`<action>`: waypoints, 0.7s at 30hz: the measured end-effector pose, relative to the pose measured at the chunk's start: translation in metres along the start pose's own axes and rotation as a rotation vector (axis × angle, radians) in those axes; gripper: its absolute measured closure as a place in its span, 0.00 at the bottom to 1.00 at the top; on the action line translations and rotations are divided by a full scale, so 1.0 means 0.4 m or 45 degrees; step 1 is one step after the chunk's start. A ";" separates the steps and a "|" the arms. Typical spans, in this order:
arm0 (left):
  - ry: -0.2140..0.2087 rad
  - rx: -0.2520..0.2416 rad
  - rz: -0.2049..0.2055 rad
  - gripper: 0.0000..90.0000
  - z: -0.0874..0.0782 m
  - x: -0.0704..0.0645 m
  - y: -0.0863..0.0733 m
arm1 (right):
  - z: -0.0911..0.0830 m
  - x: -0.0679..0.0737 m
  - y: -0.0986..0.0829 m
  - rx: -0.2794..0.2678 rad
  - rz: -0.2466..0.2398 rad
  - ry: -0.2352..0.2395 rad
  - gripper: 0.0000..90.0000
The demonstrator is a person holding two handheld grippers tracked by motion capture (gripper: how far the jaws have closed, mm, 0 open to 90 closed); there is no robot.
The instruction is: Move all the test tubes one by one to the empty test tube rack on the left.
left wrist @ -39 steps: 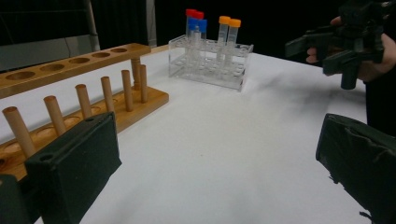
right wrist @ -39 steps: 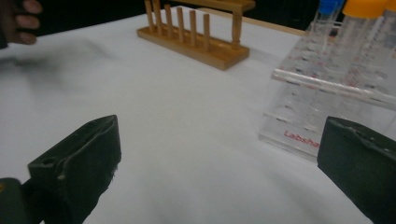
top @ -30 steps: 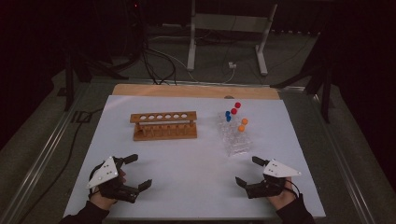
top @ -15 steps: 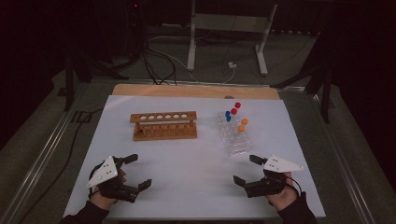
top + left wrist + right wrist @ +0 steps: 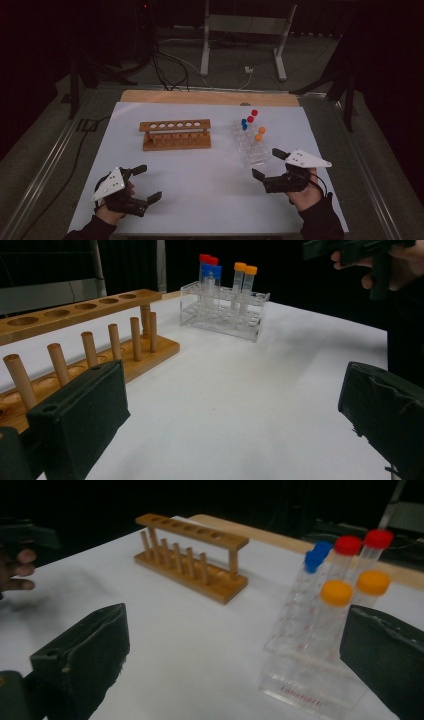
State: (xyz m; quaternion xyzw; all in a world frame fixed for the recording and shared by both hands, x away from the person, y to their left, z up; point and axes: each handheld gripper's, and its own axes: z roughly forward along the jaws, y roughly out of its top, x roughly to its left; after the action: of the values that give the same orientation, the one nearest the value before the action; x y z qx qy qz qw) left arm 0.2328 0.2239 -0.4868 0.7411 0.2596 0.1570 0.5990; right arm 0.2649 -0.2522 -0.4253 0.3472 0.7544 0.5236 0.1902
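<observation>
A wooden tube rack (image 5: 175,134) (image 5: 95,335) (image 5: 192,555) stands empty at the table's middle left. A clear plastic rack (image 5: 250,145) (image 5: 222,310) (image 5: 312,675) to its right holds capped tubes: two red (image 5: 347,545), two blue (image 5: 316,556), two orange (image 5: 336,592). My left gripper (image 5: 144,182) (image 5: 230,410) is open near the front left of the white table, nothing between its jaws. My right gripper (image 5: 266,164) (image 5: 235,645) is open just right of and in front of the clear rack, also holding nothing.
The white sheet (image 5: 210,190) covers the table; a bare wooden strip (image 5: 200,97) runs along its far edge. Cables (image 5: 170,70) and a metal stand (image 5: 240,30) lie on the dark floor beyond. Metal rails (image 5: 45,170) flank the table.
My right gripper has risen and moved slightly forward toward the clear rack. The left gripper has hardly moved.
</observation>
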 end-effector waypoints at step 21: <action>-0.009 -0.012 -0.018 0.01 -0.001 0.001 0.000 | 0.129 -0.063 0.025 0.010 0.091 -0.318 0.00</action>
State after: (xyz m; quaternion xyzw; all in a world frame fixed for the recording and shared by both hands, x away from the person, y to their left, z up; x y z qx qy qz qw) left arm 0.2330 0.2245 -0.4866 0.7369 0.2620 0.1516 0.6045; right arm 0.3190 -0.2344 -0.4374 0.4373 0.7141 0.4796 0.2624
